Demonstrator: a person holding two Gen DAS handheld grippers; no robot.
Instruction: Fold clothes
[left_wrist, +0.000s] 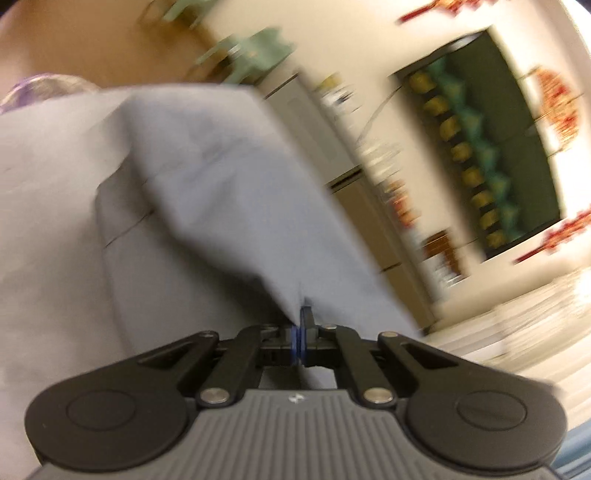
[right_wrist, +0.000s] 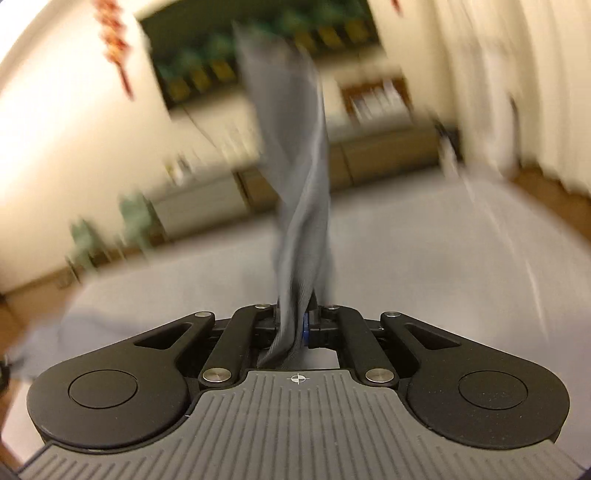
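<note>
- Gripping a fold of grey garment (left_wrist: 207, 177), the left gripper (left_wrist: 301, 325) had its jaws clenched tight, the blue pads pressed together on the cloth's edge in the left wrist view.
- From that pinch the garment rose and spread up and to the left across the picture, a smooth grey sheet with a seam line showing near its lower left part.
- Under and beside the cloth lay a pale grey surface (left_wrist: 44, 229), on which the rest of the fabric appeared to rest; the blur made the border between them hard to trace.
- The right gripper (right_wrist: 301, 325) was clamped on a twisted strand of the same grey garment (right_wrist: 295, 155), which stood up from between the jaws as a narrow, ropelike band reaching toward the top of the right wrist view.
- A blue pad showed just right of the cloth where it entered the jaws, so the fabric was pinched rather than loose.
- Beyond it, the pale surface (right_wrist: 406, 240) stretched across the middle of that view, with wooden floor (right_wrist: 546, 192) at its far right edge.
- Both views were heavily smeared: a cream wall (right_wrist: 66, 129), a dark framed panel (left_wrist: 491, 147) with yellow and green shapes, red hanging ornaments (right_wrist: 114, 44), low cabinets (right_wrist: 388, 155) and green chairs (left_wrist: 255, 51) could be made out, no finer detail.
</note>
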